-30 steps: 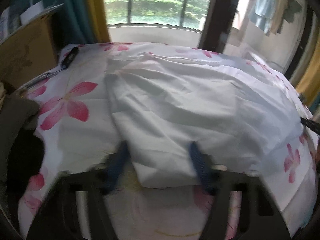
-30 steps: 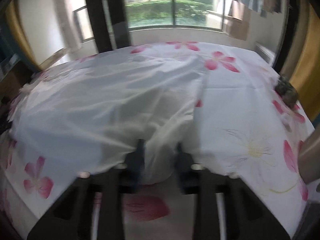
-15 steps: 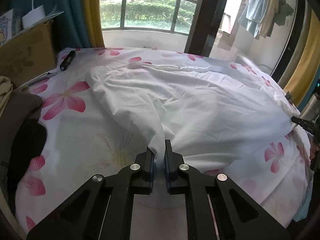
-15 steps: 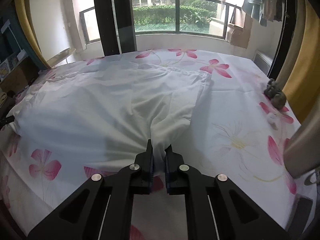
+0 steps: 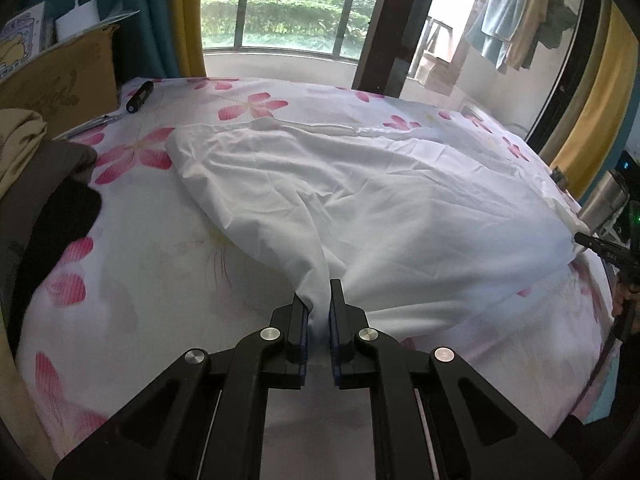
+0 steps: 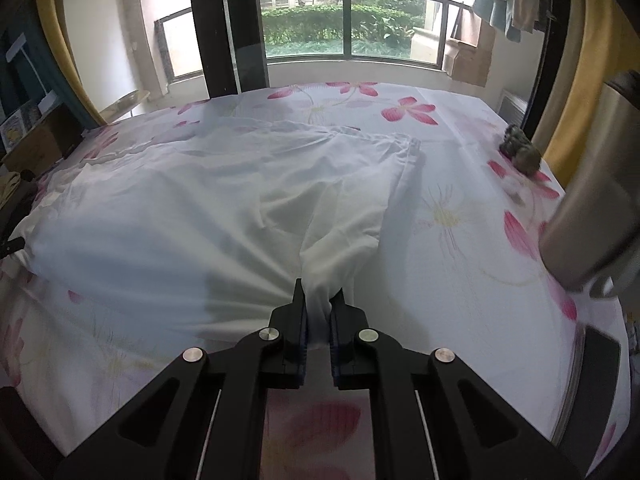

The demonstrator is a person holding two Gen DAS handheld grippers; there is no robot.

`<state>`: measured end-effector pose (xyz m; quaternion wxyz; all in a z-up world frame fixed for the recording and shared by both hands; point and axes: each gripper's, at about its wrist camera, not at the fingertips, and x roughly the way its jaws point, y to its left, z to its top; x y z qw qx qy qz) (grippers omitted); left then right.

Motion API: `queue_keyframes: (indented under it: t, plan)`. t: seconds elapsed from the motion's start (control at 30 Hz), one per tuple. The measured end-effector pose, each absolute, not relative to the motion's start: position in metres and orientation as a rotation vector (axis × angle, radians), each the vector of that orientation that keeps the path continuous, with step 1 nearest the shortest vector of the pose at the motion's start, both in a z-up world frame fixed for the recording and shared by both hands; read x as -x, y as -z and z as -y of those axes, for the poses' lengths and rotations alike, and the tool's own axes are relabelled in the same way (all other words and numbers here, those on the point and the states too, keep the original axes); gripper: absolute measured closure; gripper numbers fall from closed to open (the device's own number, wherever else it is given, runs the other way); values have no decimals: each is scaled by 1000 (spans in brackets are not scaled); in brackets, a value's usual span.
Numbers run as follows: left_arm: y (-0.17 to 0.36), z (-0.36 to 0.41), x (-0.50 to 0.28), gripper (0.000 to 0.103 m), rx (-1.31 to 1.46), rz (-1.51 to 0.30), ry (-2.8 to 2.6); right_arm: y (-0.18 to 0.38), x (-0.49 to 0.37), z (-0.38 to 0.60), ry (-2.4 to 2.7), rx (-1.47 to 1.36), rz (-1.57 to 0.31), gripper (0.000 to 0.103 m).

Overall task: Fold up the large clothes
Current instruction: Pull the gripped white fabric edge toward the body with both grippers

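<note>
Fig.: white garment spread across middle of flower-print bed, near hem toward bed's near edge, far end approx. halfway to window-side edge. Left gripper clamped on near-left corner of garment; fabric bunches into a narrow tail between the pads. Right gripper clamped likewise on near-right corner. Radiating creases from each pinch pt. indicate tension w/ little resistance. Judged handling: thin, light, soft cloth; drapes, no stiffness, slides easily over the sheet, prob. slippery in a shallow pinch. Best hold: corners or hem, deep in the pads, both sides level, so fold line stays straight. Black pen-like tool lies at far-left corner, well apart.
</note>
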<state>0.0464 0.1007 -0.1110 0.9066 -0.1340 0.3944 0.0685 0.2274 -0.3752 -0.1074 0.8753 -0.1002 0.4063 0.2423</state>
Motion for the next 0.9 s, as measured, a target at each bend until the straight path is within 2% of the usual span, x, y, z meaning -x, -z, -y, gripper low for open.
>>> queue_keyframes:
  t: [0.9]
  plan:
    - [126,-95,-9,93,257,-880,-126,120,-170,393,-443,213,-872,95]
